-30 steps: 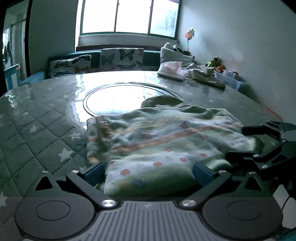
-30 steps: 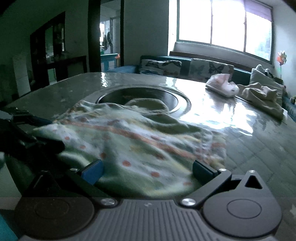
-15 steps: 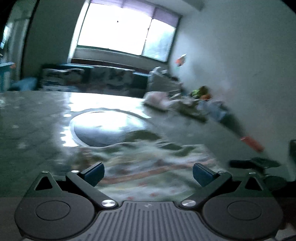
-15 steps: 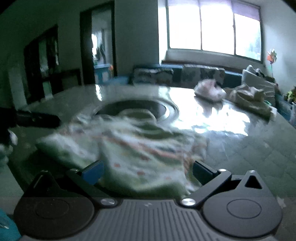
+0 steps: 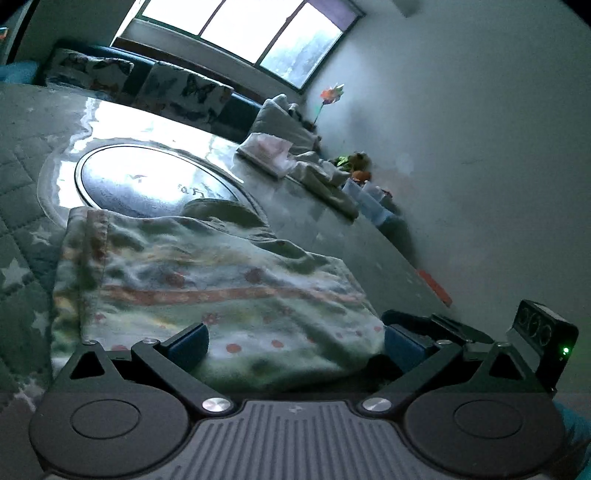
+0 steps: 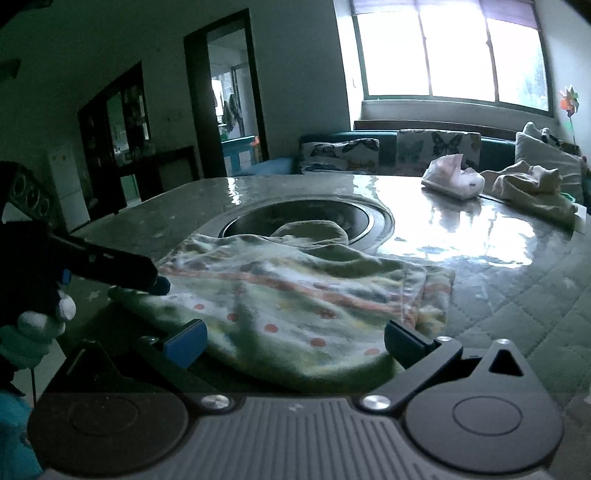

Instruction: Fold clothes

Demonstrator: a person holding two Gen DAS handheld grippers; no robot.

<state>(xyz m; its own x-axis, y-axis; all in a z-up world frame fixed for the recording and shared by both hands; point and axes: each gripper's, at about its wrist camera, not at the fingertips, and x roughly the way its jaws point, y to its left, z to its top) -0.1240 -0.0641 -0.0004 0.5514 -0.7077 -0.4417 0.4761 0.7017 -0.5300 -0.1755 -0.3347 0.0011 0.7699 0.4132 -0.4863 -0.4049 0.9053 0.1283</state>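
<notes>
Quilted worktop (image 6: 517,302) carries the folded garment (image 5: 207,291), sharp again after the blur — left gripper (image 5: 295,341) and right gripper (image 6: 293,341) both hover with jaws spread wide, gripping nothing, garment's near edge between them.

My left wrist cam sits low at the table (image 5: 22,155) edge, tilted, looking across toward the window (image 5: 236,26). Right wrist cam is level, equally close, facing the same way. Both share the patterned garment (image 5: 207,288) (image 6: 295,291) up close.
</notes>
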